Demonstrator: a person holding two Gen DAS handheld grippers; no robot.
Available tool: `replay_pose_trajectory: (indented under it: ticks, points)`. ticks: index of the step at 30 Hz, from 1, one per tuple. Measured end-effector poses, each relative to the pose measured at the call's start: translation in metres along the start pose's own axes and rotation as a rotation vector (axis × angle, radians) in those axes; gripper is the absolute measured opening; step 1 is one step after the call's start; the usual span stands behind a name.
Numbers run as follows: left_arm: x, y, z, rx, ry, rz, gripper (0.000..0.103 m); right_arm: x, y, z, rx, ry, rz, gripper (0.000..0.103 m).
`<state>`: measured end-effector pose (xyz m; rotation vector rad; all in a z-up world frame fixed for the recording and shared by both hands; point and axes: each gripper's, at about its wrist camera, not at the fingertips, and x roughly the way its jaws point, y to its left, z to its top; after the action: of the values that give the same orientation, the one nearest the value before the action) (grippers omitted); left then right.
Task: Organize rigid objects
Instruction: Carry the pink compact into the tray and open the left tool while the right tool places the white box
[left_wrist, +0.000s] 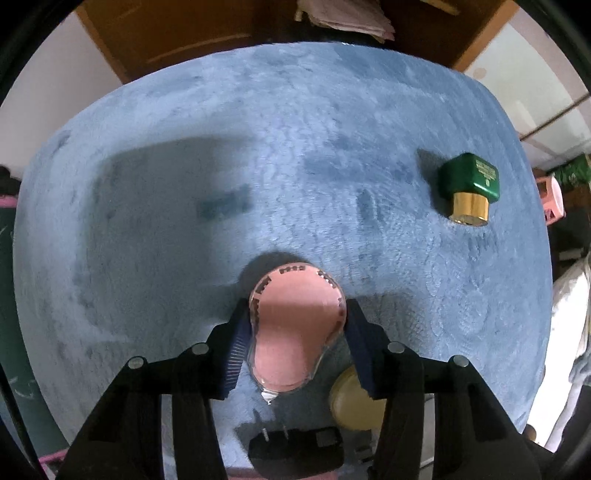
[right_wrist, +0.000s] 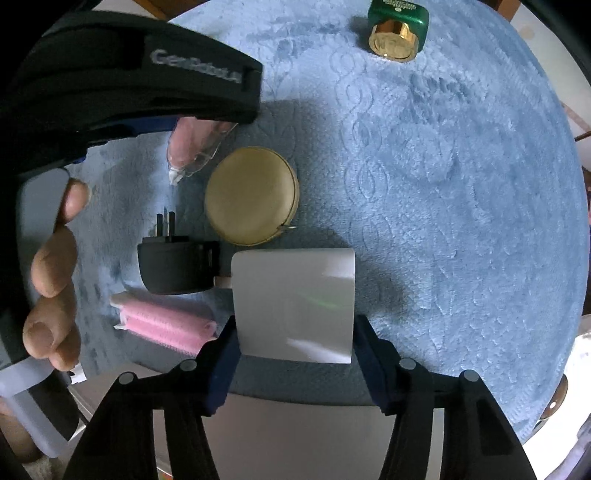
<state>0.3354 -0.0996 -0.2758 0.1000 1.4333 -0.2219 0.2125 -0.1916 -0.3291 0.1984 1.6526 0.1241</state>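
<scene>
Left gripper (left_wrist: 297, 325) clamped on pink correction tape (left_wrist: 291, 332), right gripper (right_wrist: 295, 347) gripping white box (right_wrist: 295, 302), both over blue mat (right_wrist: 443, 184).

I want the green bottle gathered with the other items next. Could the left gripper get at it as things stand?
Probably not yet: the left gripper is shut on the pink tape dispenser. The blue mat toward the green bottle looks unobstructed, so it likely could after releasing.

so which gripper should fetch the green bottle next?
Neither is free: left gripper is shut on the pink tape dispenser, right gripper on the white block. Right, probably; green bottle lies on its side.
</scene>
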Motion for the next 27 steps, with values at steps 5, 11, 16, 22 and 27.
replay_pose_trajectory:
  ticks: [5,11,16,22,27]
  points:
    - [-0.024,0.01,-0.011,-0.052,-0.05,0.005,0.053,-0.015,-0.003,-0.007,0.009,-0.046,0.017,0.058]
    - [-0.065,0.025,-0.028,-0.07,-0.115,0.028,0.053,-0.051,0.0,-0.018,0.031,-0.131,0.033,0.056]
    - [-0.111,0.033,-0.045,-0.067,-0.191,0.01,0.053,-0.084,-0.003,-0.028,0.036,-0.224,0.046,0.056]
    - [-0.16,0.03,-0.075,-0.054,-0.266,-0.017,0.053,-0.128,-0.001,-0.048,0.029,-0.363,0.04,0.056]
    - [-0.196,0.034,-0.115,-0.047,-0.304,-0.052,0.053,-0.16,0.006,-0.08,0.039,-0.452,0.043,0.056]
